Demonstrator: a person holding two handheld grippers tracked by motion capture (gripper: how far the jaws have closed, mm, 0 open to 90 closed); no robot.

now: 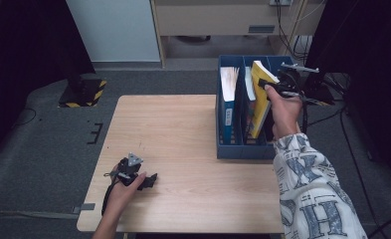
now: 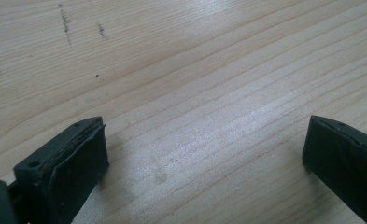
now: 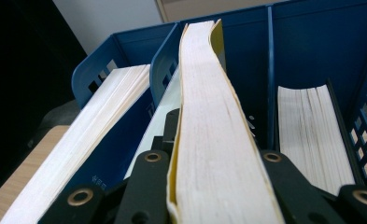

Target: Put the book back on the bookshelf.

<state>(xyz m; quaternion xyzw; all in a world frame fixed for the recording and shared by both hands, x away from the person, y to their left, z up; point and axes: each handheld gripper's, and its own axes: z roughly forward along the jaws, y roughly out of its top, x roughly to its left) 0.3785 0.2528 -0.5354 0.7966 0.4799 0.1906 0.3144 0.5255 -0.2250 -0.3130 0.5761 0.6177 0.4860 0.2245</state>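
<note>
Yellow-covered book (image 1: 259, 94) stands tilted in the middle compartment of the blue file rack (image 1: 243, 149) in the high view, its top edge clamped by the right gripper (image 1: 268, 85), while the left gripper (image 1: 150, 180) rests on the wooden table (image 1: 183, 129). Left gripper view: jaws spread wide over bare wood, holding nothing. Right gripper view: both jaws press the book's (image 3: 214, 140) page block; judged best moved straight along the compartment, clear of the neighbouring books (image 3: 312, 126)

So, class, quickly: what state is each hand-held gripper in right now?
Left hand-held gripper: open, holding nothing, resting on the table.
Right hand-held gripper: shut on the yellow book.
</note>
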